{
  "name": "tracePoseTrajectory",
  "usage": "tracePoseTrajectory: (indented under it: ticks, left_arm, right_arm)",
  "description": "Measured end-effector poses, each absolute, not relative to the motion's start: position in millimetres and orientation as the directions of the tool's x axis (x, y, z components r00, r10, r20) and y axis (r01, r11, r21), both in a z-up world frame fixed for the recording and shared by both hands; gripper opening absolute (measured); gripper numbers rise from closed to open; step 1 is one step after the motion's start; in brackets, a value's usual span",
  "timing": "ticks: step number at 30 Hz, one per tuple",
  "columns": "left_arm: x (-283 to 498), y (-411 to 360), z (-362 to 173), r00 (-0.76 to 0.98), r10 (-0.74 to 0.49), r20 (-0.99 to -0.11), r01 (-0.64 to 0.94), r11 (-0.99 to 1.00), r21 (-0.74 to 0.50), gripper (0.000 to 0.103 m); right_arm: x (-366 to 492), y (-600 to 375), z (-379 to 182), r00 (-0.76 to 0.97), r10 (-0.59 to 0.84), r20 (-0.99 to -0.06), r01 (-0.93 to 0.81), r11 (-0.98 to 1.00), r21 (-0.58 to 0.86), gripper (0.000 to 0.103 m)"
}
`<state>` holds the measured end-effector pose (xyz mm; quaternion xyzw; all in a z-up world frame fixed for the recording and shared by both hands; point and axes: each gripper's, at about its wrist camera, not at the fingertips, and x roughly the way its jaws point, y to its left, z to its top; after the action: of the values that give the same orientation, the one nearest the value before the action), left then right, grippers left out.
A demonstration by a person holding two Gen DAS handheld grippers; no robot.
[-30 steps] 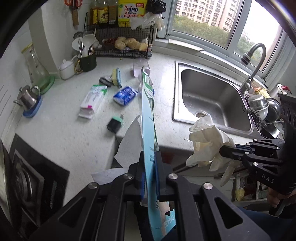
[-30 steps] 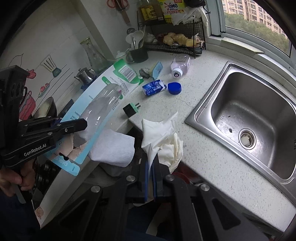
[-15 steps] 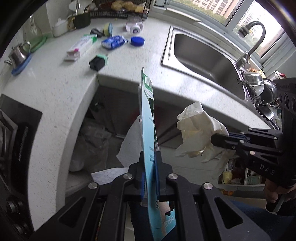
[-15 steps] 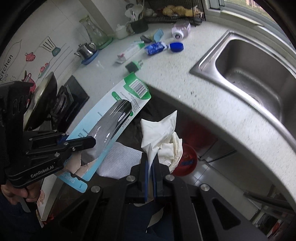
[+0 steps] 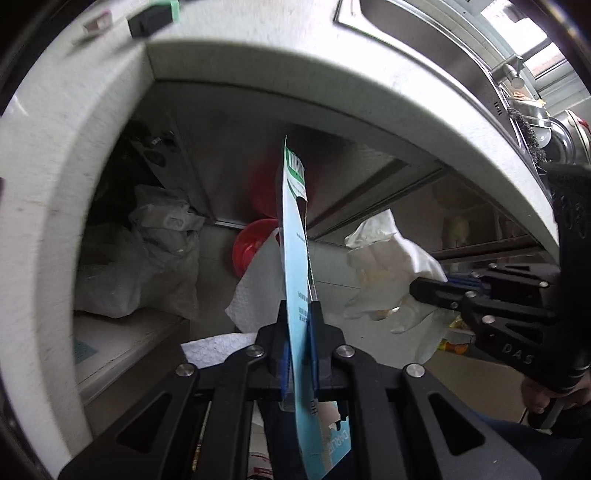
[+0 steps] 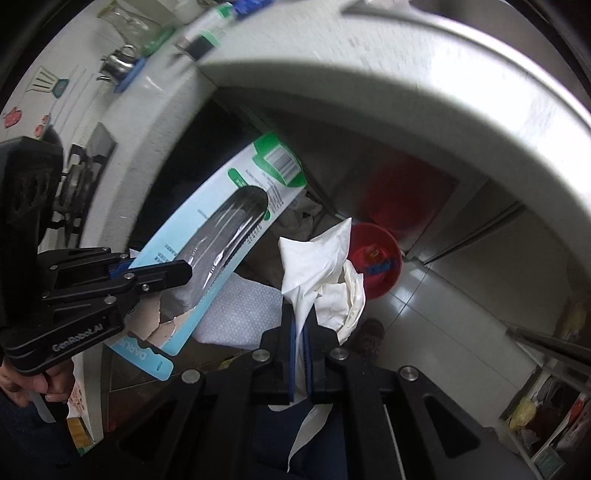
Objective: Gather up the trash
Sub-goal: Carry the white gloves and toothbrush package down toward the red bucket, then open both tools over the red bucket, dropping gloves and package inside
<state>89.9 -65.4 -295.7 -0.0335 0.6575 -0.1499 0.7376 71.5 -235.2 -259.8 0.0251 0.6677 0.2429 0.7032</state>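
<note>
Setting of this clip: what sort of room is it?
Most likely a home kitchen: a pale stone countertop with a steel sink set in it, a kettle by the wall, and a red bin on the tiled floor.

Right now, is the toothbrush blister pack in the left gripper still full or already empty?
Empty. The blister pack shows a clear bubble with no toothbrush inside and torn card at its lower end, clamped in the left gripper.

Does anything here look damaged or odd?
Yes. The blue toothbrush package clamped in the left gripper is torn open: ragged cardboard shows at its lower end and the clear blister looks empty. A paper towel hangs beside it. The right gripper holds a crumpled white glove.
</note>
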Motion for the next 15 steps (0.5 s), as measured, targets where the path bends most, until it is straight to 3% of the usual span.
tracePoseTrajectory:
  ticks: [15]
  left_arm:
    - [132.4,-76.9,-449.1,-0.036,-0.257,-0.966,0.101,0.961,-0.259,0.007]
  right_arm:
    - [98.1,-239.5,-399.4,-0.107,0.353,-0.929,-0.244,0.897,0.369,0.003]
